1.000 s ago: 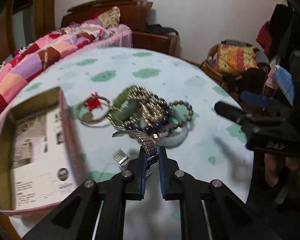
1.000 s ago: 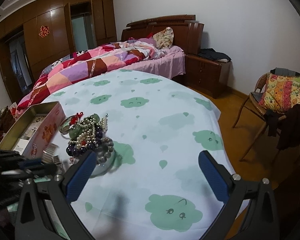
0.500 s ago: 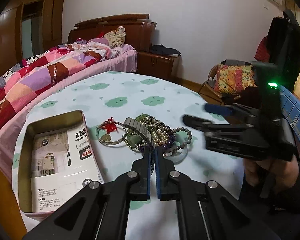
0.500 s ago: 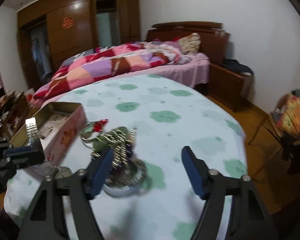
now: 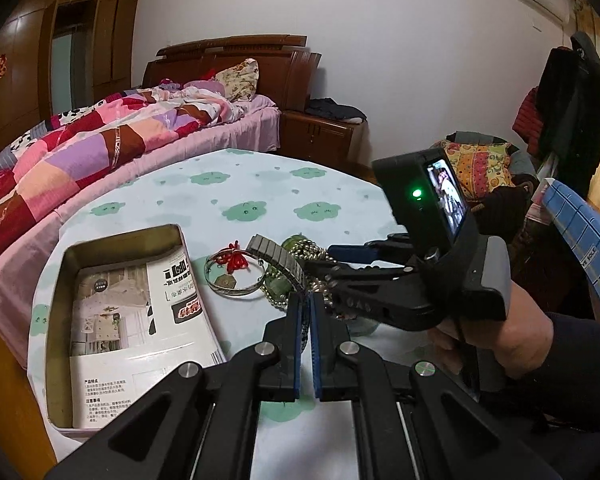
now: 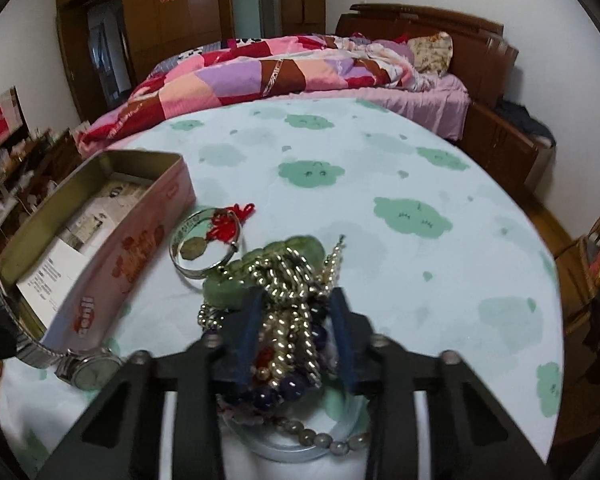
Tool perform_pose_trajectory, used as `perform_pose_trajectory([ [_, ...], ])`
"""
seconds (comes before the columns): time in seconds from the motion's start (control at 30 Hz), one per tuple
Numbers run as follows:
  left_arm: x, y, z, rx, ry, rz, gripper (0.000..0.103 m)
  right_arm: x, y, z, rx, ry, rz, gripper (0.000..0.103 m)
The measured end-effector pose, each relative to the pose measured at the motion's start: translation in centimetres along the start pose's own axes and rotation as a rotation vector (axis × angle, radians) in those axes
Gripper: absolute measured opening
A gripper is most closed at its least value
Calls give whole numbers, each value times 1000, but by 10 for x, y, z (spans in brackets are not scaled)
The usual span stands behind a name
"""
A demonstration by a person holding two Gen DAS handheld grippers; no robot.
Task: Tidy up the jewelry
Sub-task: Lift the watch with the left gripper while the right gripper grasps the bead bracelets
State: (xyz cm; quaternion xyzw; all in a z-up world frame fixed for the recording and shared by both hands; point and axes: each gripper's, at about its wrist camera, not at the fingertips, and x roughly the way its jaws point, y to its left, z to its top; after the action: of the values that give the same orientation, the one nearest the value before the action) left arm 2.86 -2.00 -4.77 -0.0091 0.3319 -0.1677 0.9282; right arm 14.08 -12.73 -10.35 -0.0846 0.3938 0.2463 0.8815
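My left gripper [image 5: 307,304] is shut on a metal watch band [image 5: 276,257], held up off the table; the watch [image 6: 86,372] hangs at the left in the right wrist view. My right gripper [image 6: 296,316] has its fingers partly closed around a pile of bead strands [image 6: 292,280] and a green jade bracelet [image 6: 236,288]; whether it grips them I cannot tell. It also shows in the left wrist view [image 5: 340,264]. A silver bangle with a red knot [image 5: 234,278] lies beside the pile. An open tin box [image 5: 56,320] holding printed leaflets stands at the left.
The round table [image 6: 420,168] has a pale cloth with green cloud prints. A bed with a patchwork quilt [image 5: 80,152] stands behind it. A chair with a colourful cushion [image 5: 480,168] and hung clothes are at the right. A pale bangle [image 6: 284,452] lies under the pile.
My left gripper has lifted the watch up and back from the table. My right gripper has moved in over the bead pile and narrowed its fingers around it.
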Motion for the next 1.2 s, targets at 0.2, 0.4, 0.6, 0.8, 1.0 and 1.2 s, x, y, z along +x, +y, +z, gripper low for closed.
perform_pose_trajectory([
  [0.2,-5,-2,1,-2,-11,2,2,-25,-3,1,-2,-66,36,7],
  [0.4,-7,-2,1,-2,-14,2,2,-35,-7,3,17,-92,48,7],
  [0.6,-14,-1,5,-7,-37,8,2,-56,-6,11,21,-144,57,7],
  [0.8,-23,3,13,-8,-64,13,2,-79,-4,26,8,-202,65,7],
  [1.0,-32,11,21,-9,-92,32,2,-93,0,37,-7,-248,62,7],
  [1.2,-40,19,28,-11,-115,48,2,-106,3,48,-18,-295,61,7],
])
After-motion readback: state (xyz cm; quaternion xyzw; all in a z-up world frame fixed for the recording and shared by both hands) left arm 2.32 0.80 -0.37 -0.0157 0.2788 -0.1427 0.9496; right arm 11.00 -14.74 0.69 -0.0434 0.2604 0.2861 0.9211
